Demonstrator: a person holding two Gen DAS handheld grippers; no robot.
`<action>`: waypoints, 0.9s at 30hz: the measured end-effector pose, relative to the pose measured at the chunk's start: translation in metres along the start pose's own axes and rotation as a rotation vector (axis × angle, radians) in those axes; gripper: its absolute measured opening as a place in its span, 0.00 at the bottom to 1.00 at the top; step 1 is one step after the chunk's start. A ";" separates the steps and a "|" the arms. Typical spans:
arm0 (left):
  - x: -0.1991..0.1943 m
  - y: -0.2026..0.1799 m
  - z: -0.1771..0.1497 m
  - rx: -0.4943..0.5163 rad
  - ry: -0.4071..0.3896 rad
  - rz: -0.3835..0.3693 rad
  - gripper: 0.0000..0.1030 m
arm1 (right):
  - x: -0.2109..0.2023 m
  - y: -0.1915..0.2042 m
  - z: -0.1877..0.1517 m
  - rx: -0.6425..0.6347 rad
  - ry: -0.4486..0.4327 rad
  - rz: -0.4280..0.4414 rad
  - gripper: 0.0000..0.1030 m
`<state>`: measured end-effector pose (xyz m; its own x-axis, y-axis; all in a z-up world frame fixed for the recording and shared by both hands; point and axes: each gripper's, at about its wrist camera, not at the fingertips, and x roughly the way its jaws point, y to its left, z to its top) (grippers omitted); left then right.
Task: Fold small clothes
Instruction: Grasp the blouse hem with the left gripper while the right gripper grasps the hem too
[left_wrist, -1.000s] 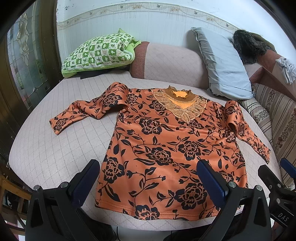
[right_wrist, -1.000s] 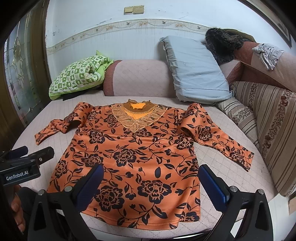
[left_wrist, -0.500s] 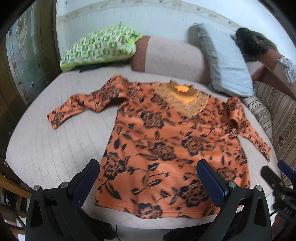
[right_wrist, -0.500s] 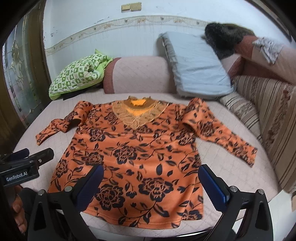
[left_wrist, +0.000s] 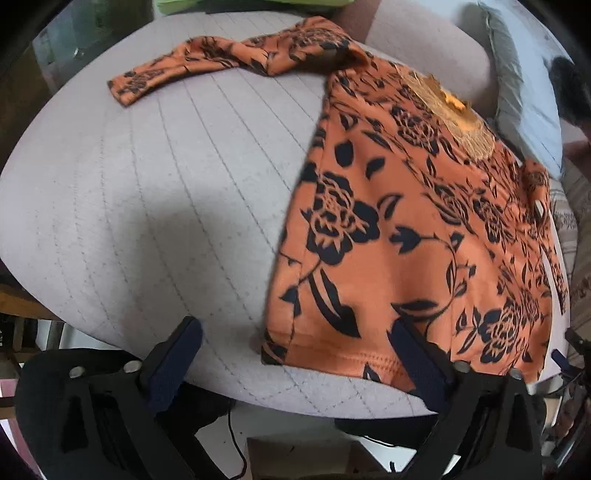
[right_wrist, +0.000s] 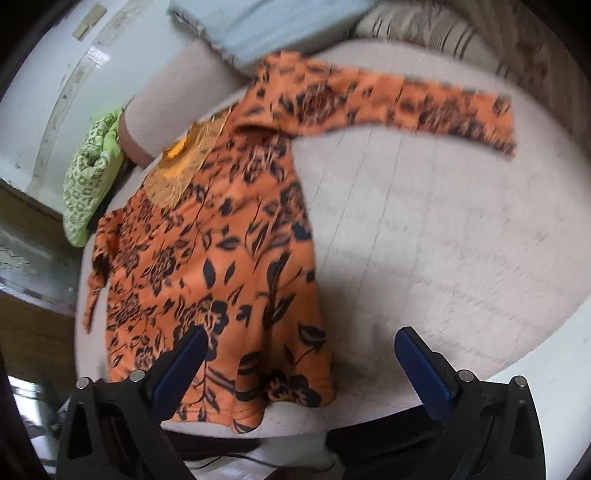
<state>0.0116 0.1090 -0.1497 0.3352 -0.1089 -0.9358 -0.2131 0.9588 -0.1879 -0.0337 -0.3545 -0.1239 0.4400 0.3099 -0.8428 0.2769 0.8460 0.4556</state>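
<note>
An orange long-sleeved shirt (left_wrist: 406, 240) with a black flower print and a lace collar lies flat, front up, on a pale quilted bed (left_wrist: 147, 203). My left gripper (left_wrist: 295, 350) points steeply down over the shirt's lower left hem corner. Its jaws are closing, the corner lies between them, and the pads are off the cloth. In the right wrist view the shirt (right_wrist: 221, 266) is blurred. My right gripper (right_wrist: 303, 358) stands open astride the lower right hem corner. Both sleeves (left_wrist: 207, 62) (right_wrist: 424, 103) stretch outward.
A green checked pillow (right_wrist: 92, 184) and a grey-blue pillow (right_wrist: 280, 26) lie at the bed's far side, with a striped cushion (right_wrist: 443, 29) beside them. The bed's front edge runs just under both grippers, with floor and a cable (left_wrist: 236, 443) below.
Both grippers have dropped and tipped downward toward the near hem, the left one over the left corner, the right one over the right corner. The right view has rolled. The shirt lies as before.
</note>
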 end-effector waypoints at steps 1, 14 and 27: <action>0.000 -0.003 -0.001 0.011 -0.002 -0.014 0.84 | 0.005 0.000 -0.001 -0.001 0.019 0.005 0.90; 0.008 0.004 0.009 -0.008 0.048 -0.060 0.11 | 0.037 -0.018 -0.027 0.039 0.182 0.071 0.08; 0.005 0.017 0.002 -0.040 0.084 -0.023 0.11 | 0.008 -0.058 -0.024 0.049 0.192 -0.019 0.09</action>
<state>0.0118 0.1255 -0.1565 0.2625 -0.1538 -0.9526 -0.2431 0.9448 -0.2196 -0.0665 -0.3905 -0.1641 0.2643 0.3748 -0.8886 0.3272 0.8319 0.4482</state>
